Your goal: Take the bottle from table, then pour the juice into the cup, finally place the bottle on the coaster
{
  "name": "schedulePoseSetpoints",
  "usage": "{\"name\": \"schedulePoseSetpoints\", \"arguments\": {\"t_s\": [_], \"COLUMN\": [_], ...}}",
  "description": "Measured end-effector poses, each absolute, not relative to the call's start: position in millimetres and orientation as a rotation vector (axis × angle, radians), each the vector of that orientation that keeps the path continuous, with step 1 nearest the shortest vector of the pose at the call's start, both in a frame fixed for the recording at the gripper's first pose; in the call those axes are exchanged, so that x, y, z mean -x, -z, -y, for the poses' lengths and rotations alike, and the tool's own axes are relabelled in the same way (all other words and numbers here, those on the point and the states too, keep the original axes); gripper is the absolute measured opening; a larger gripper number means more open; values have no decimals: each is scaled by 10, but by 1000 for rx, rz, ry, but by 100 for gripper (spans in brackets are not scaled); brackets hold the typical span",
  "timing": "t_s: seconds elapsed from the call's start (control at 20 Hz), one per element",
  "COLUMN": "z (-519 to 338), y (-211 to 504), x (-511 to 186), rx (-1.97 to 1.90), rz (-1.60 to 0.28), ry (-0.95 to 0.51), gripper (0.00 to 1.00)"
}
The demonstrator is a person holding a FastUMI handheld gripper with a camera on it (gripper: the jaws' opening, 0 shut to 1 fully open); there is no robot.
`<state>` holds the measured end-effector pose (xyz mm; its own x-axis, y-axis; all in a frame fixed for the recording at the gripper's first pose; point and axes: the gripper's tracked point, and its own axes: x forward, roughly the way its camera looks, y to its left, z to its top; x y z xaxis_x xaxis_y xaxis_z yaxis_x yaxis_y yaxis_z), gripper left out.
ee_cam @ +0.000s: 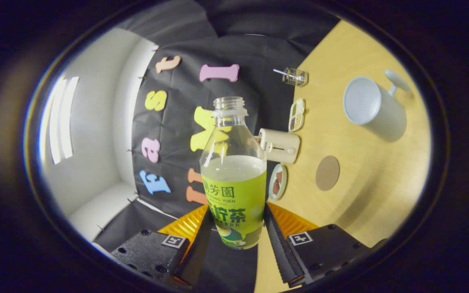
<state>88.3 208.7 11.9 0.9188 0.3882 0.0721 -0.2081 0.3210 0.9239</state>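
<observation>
Currently the uncapped juice bottle [234, 179] is clamped between both fingers of the gripper [234, 228], with mug [371, 108] and coaster [327, 173] seen beyond.

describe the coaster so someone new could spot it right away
On the wooden table, look between the white mug and the tool gripping the bottle. The coaster is the flat brown disc there, bare, unlike the small dishes nearby.

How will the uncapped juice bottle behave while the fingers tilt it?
The juice bottle, clamped between the fingers, looks thin clear plastic, so it may flex. Roughly half full, it probably feels fairly light. With no cap, juice could spill early.
</observation>
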Motion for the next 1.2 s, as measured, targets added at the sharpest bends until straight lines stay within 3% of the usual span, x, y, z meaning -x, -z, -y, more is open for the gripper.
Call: {"name": "schedulePoseSetpoints", "arguments": {"t_s": [0.4, 0.8, 1.2], "z": [-1572, -1324, -1533], "y": [-604, -718, -280], "x": [-810, -1105, -1724], "rx": [-668, -336, -183], "rz": [1, -7, -99], "ry": [-228, -97, -78], "gripper": [77, 78, 78]}}
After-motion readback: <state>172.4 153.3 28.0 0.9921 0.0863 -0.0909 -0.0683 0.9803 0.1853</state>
